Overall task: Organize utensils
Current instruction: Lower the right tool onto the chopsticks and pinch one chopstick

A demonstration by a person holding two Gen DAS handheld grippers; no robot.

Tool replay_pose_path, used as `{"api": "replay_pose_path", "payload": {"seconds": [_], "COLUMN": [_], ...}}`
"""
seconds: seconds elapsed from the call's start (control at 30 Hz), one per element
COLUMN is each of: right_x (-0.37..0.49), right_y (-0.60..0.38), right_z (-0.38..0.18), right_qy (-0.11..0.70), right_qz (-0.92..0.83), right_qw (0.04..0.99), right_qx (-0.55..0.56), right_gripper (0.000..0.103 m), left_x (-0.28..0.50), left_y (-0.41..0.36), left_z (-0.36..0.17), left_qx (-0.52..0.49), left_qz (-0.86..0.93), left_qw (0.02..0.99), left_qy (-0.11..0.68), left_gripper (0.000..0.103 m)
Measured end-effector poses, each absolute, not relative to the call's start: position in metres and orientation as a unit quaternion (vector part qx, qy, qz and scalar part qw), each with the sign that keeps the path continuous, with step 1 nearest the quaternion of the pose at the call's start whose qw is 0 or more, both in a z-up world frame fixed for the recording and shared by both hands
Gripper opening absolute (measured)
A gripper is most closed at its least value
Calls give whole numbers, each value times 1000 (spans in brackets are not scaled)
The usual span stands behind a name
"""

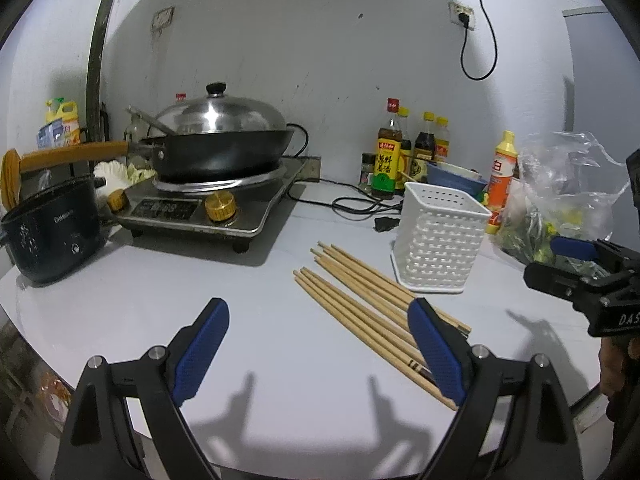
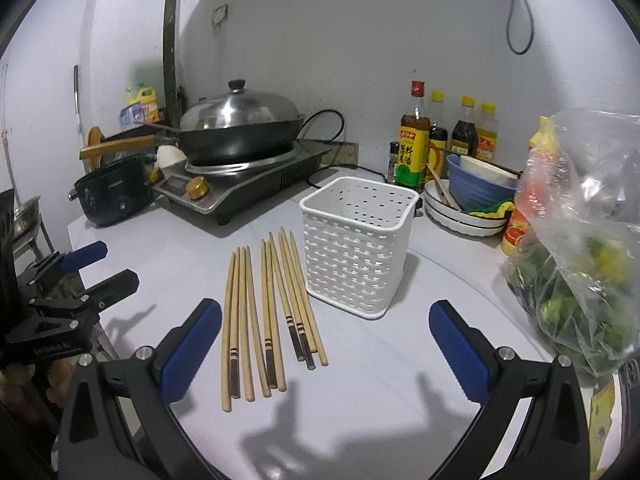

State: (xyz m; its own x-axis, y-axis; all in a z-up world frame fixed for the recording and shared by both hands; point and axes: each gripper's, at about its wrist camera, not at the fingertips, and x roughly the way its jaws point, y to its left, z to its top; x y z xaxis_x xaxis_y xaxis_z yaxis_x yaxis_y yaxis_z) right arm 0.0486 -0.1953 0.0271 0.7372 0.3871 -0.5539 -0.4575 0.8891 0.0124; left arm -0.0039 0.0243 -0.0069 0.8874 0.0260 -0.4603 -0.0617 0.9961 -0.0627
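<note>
Lying flat on the white desk point(image 2: 360, 392), the wooden chopsticks point(image 2: 272, 312) form a loose row of about ten sticks, side by side, some touching and a few crossing. In the right wrist view their dark banded ends point toward the camera and their thin tips point toward the back wall. Just beside them, on their right in this view, stands the white perforated basket point(image 2: 356, 248), upright and with nothing visible inside it. The nearest chopsticks seem to touch its base, but the angle does not let me be sure.

The right hand-held gripper point(image 2: 326, 350) hovers over the desk with its blue pads spread wide, holding nothing; its left pad is just beside the outermost chopstick. The left hand-held gripper point(image 1: 320, 354) is also released, its jaws wide apart above the desk, and its right pad covers part of the chopsticks point(image 1: 360, 300) in the left wrist view. There the basket point(image 1: 438, 240) stands just behind the sticks.

Farther back, a black wok with a steel lid point(image 2: 240, 128) sits on a cooker point(image 2: 240, 184), and a small dark pot point(image 2: 114, 194) is near its left side. Behind the basket stand several sauce bottles point(image 2: 414, 144) against the wall, next to stacked white plates holding a blue bowl point(image 2: 478, 188). At the right edge lies a clear plastic bag of green vegetables point(image 2: 580, 280).
</note>
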Motion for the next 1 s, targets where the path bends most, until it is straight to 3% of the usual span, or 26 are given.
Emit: {"api": "replay_pose_path", "payload": {"seconds": [0.13,0.2,0.3,0.6,0.8,1.0], "right_x": [63,72,85,125,151,162], "right_y": [-186,-180,-170,-132,-115,-116], "right_z": [20,15,8,-16,-47,-62], "right_qy": [301,317,336,375,425,442], "right_qz": [238,244,250,259,251,252], "right_qw": [920,913,904,880,853,844], "right_qx": [-72,-74,-81,-133,-167,-170], "right_gripper": [90,73,56,22,13,12], "left_x": [7,12,18,41,50,60], "left_y": [32,37,45,71,79,75], "left_z": [-13,-17,-22,-34,-40,-46], "left_qx": [-49,-57,-71,-114,-121,-117], "left_qz": [21,19,20,19,12,8], "left_qw": [966,964,961,949,945,941], "left_qy": [252,260,268,293,302,317], "left_gripper": [91,91,91,91,91,91]}}
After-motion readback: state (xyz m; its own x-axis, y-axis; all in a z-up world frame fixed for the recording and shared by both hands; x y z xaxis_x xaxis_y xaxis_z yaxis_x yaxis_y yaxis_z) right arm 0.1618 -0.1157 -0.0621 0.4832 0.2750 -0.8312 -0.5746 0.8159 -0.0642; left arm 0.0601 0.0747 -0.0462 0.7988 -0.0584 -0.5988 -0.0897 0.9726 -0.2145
